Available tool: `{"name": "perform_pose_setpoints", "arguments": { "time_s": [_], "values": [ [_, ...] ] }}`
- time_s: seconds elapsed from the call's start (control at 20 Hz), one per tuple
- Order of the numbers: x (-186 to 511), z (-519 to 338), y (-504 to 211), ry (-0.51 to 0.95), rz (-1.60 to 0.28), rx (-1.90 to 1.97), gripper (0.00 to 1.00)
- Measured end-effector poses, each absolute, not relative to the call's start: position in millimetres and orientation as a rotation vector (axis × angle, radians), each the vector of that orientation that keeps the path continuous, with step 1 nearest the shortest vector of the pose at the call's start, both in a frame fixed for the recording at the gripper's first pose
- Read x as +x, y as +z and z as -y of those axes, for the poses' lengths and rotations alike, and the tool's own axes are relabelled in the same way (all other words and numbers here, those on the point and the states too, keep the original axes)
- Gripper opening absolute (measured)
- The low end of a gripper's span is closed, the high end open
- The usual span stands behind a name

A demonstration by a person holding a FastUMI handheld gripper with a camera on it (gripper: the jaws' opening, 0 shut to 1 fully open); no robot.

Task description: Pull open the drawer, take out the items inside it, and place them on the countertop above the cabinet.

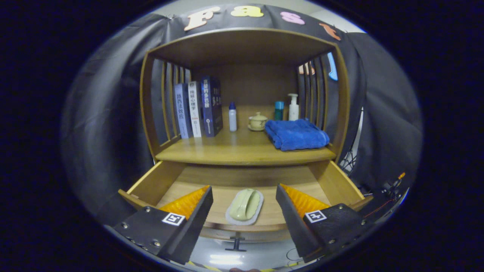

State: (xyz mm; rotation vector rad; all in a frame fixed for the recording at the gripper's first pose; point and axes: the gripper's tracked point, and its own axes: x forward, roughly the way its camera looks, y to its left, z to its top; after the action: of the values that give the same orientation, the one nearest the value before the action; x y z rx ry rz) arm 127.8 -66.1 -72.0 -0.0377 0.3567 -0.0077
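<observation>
Claw [244,206] spread wide over open drawer [151,185]; spoon dish [245,206] between fingers.

Gripper view: rides the gripper [244,206], fingers spread apart, looking level into the near cabinet [242,151] over the open drawer [151,183].

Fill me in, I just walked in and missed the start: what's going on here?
A person is holding a gripper over a wooden cabinet. Its drawer is pulled open, and a pale green dish lies inside, between the open fingers, not gripped. The countertop above holds books, a bottle, a cup, a pump bottle and a blue towel.
</observation>
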Motion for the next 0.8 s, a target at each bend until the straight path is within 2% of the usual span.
{"name": "perform_pose_setpoints", "arguments": {
  "time_s": [0.35,0.55,0.65,0.8],
  "values": [
    [173,67,-125,-0.033,-0.586,-0.093,0.99],
    [185,64,-144,-0.033,-0.664,0.034,0.83],
    [192,84,-152,-0.104,-0.692,0.000,0.82],
    [196,85,-179,-0.110,-0.756,0.047,0.52]
  ]
}}
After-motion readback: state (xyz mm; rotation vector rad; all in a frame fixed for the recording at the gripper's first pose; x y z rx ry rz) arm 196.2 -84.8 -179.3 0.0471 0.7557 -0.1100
